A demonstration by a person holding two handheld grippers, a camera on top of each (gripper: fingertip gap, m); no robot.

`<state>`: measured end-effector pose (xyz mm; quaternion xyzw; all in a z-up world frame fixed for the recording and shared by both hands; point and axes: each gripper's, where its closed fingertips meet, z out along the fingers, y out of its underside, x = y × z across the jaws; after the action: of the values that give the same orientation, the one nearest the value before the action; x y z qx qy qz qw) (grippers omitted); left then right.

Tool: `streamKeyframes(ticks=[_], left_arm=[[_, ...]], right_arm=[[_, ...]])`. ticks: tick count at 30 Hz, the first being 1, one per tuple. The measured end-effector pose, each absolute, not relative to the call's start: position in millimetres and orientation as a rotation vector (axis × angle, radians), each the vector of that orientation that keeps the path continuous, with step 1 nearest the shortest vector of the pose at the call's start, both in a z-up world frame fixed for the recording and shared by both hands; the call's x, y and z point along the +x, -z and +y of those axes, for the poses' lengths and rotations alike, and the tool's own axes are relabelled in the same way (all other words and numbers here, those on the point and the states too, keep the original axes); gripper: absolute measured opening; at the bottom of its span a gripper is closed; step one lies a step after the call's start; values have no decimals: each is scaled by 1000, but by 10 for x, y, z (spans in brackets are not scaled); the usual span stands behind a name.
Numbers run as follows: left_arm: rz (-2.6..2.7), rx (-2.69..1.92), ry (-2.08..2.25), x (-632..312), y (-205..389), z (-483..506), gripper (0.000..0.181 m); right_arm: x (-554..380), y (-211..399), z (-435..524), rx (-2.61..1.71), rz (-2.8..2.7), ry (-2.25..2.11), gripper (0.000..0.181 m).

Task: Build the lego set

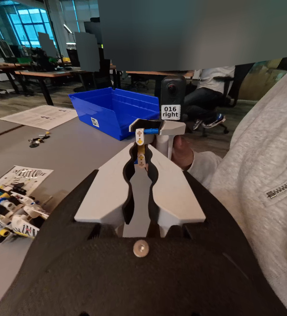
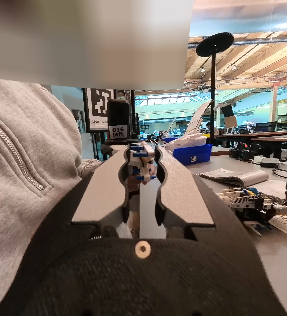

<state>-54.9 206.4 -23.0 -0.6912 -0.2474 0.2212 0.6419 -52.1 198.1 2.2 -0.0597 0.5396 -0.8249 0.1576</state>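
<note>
Left tongs (image 1: pixel 140 153) pinching a white-yellow piece (image 1: pixel 140 152) above the grey surface (image 1: pixel 67 150), right tongs (image 1: pixel 146 130) gripping its blue pin (image 1: pixel 150 131), blue bin (image 1: pixel 112 111) far, model (image 1: pixel 11 213) near left, open office beyond.

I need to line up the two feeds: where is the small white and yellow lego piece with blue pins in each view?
Left wrist view: centre, lego piece upright at the left gripper tips.
Right wrist view: centre, lego piece between the right gripper fingers.
Shared landmark: zebra-striped model.
</note>
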Motion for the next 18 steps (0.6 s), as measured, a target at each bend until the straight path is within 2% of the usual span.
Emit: streamKeyframes(ticks=[9,18], left_arm=[[-437,-1648,-614,-465,209,2074,7],[-432,-1651,-621,-459,191,2093,7]], right_arm=[[-393,-2,1999,-231,1457,2224,25],[-388,-29,2000,-277,1537,2349,25]])
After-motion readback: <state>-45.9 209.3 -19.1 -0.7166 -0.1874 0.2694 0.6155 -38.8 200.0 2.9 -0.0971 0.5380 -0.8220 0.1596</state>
